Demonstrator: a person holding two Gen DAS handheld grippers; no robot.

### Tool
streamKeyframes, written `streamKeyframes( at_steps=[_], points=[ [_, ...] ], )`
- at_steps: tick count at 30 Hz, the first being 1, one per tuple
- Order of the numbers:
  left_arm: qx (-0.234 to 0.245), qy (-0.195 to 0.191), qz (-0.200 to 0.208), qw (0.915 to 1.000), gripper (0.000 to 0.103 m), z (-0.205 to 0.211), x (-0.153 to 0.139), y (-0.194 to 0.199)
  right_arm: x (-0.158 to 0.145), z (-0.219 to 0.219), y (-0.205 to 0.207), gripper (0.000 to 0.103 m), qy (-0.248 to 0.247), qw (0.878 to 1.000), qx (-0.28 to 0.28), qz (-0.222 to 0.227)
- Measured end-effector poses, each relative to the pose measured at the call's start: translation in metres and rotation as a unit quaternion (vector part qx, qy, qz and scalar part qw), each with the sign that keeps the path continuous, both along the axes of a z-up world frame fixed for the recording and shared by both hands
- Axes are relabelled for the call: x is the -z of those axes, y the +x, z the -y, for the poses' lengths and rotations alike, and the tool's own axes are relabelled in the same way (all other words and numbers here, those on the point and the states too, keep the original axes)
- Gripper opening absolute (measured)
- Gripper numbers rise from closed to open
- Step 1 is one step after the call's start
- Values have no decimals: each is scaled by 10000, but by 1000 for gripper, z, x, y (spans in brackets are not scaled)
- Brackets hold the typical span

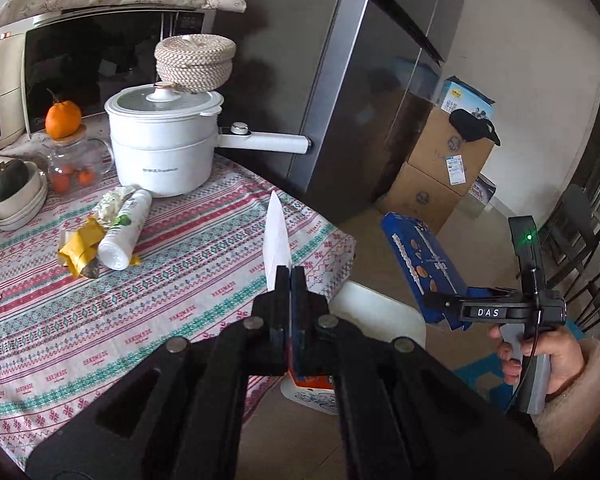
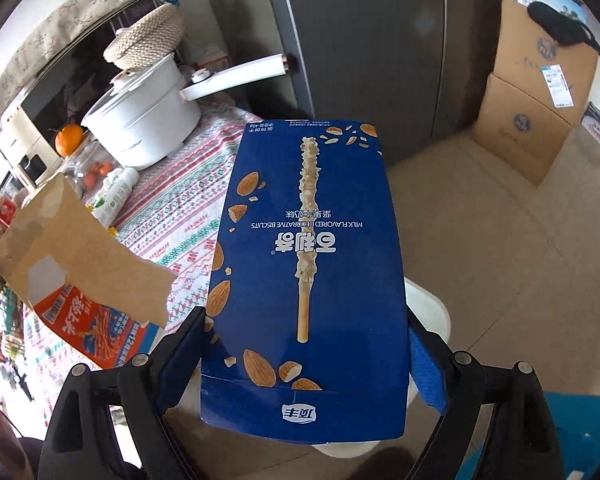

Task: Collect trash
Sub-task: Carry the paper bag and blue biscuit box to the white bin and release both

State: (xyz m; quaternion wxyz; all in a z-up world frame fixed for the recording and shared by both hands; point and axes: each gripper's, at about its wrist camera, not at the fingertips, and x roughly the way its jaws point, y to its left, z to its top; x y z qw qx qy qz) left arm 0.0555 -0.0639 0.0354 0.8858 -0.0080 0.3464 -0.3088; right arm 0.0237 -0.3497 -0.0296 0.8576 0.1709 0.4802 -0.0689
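Patterned tablecloth (image 1: 180, 264) is lying beside the pot (image 1: 162, 140). Left gripper (image 1: 290, 276) is pinching torn carton (image 2: 84, 248) edge-on; right gripper (image 2: 304, 344) is clamping biscuit box (image 2: 306, 272) across its sides. Bottle (image 1: 124, 232) and wrappers (image 1: 80, 246) are lying before the pot. Thin pinch risks carton slipping.

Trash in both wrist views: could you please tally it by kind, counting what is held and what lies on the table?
Cardboard packs, held: 2, the blue biscuit box and the flattened carton
Bottles, lying down: 1, the white bottle
Wrappers beside it: 2, the yellow wrapper and the crumpled pale wrapper
Total: 5
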Motion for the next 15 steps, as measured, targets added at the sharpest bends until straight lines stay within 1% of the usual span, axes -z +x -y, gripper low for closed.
streamKeyframes(
  at_steps=[2,6,11,15],
  points=[
    [229,155,0,9996,1,26,6,-4,4,13,-9,92,88,9999,118,-40],
    [570,437,-24,9974,1,75,25,-10,8,32,-22,92,104,9994,309,-73],
    [887,785,-125,9929,1,132,60,-14,16,54,-33,92,148,9984,524,-170],
    [1109,1002,-161,9886,1,164,87,-12,21,65,-39,92,173,9976,615,-262]
  ],
)
